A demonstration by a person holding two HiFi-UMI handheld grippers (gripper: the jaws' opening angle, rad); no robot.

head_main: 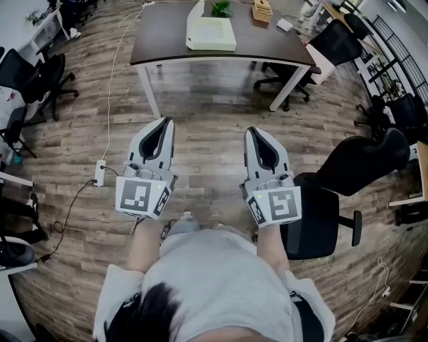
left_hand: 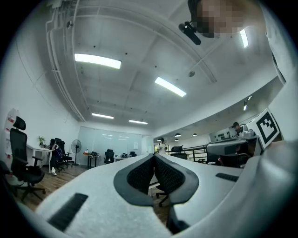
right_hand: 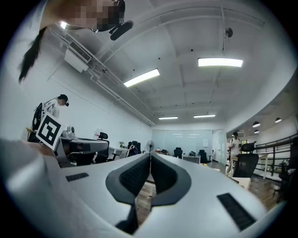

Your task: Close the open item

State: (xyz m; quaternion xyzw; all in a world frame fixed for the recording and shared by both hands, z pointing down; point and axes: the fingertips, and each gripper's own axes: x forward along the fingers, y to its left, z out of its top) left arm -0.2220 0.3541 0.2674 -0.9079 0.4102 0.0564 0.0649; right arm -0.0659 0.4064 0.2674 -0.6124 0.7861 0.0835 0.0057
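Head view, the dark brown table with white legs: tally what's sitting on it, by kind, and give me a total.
Cream-white open case: 1
Green leafy plant: 1
Light wooden box: 1
Small white flat object: 1
Total: 4

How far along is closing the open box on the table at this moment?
Nothing looks done: the white box on the dark table has its lid up. Nothing is in hand: the left claw and right claw are both shut and empty, held over the floor, short of the table. Left: reach the box and lower its lid.
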